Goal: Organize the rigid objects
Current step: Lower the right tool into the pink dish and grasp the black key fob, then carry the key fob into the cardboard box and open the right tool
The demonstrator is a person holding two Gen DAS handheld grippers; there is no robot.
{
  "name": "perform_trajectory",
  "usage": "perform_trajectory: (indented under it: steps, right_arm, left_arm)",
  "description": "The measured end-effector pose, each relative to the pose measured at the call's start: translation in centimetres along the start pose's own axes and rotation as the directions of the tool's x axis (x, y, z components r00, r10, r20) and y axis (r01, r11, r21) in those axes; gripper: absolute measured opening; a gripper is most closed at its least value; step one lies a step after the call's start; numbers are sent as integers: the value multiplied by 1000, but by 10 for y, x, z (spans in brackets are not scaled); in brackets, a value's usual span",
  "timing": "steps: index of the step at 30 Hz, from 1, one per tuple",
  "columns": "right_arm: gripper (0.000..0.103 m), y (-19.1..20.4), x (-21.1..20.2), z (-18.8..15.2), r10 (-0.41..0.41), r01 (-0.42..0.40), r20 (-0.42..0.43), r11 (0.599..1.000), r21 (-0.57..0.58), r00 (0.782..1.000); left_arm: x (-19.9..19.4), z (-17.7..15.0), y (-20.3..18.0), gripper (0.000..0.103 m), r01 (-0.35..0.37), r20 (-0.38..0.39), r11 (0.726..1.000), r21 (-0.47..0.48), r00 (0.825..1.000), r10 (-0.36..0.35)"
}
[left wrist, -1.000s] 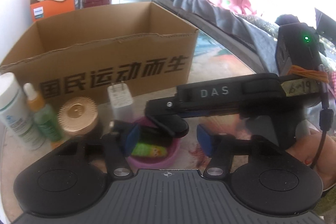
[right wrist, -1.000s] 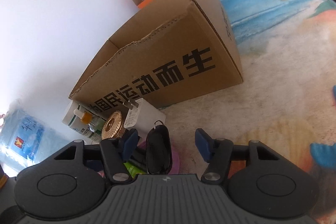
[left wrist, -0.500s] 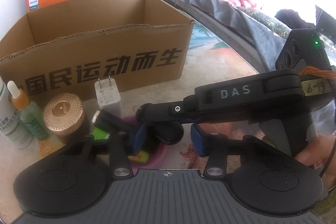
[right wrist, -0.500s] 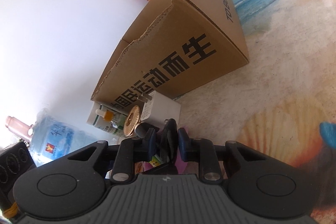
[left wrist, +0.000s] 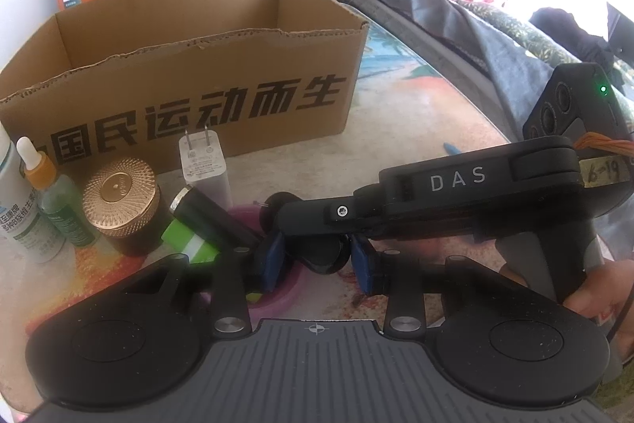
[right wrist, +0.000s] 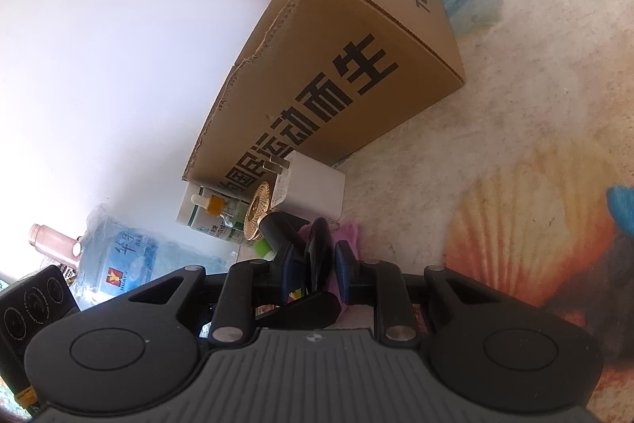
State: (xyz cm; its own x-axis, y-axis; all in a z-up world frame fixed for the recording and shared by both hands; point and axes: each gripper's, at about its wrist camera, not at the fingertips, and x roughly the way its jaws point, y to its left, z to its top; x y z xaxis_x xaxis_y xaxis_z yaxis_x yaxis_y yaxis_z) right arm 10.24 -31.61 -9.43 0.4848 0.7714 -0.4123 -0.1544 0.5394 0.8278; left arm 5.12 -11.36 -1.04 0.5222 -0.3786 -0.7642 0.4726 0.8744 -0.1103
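Items counted on the patterned surface: one open cardboard box (left wrist: 190, 74), one white charger (left wrist: 204, 167) standing prongs up, one gold-lidded jar (left wrist: 121, 203), one dropper bottle (left wrist: 51, 193), one white bottle (left wrist: 16, 209), one black-and-green cylinder (left wrist: 206, 224) lying tilted, and one pink bowl (left wrist: 277, 288). Two grippers are present. Right gripper (right wrist: 317, 264) enters the left view from the right, reaching across over the bowl, with a hand (left wrist: 594, 298) on its handle. Its pads are pressed on a flat black key fob (right wrist: 317, 252), which stands on edge, long axis running away from the right camera, ring end far. Left gripper (left wrist: 317, 260) points steeply down at the bowl; its jaws are closing, blue pads flanking the right gripper's black fingertip without visibly touching it. Fob sits just above the bowl, beside the charger.
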Motion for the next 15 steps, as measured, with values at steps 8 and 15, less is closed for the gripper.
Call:
perform_trajectory:
  steps: [8,15]
  right_arm:
    - [19,4,-5,-2,-24,24,15,1000,-13,1000]
    - [19,21,-14,-2,-30,31,32,998,-48,999]
  left_arm:
    - [0,-2,-5,35,-8,21,1000,12,1000,7]
    - [-15,-1,-6,35,0,62,1000,25,998,-2]
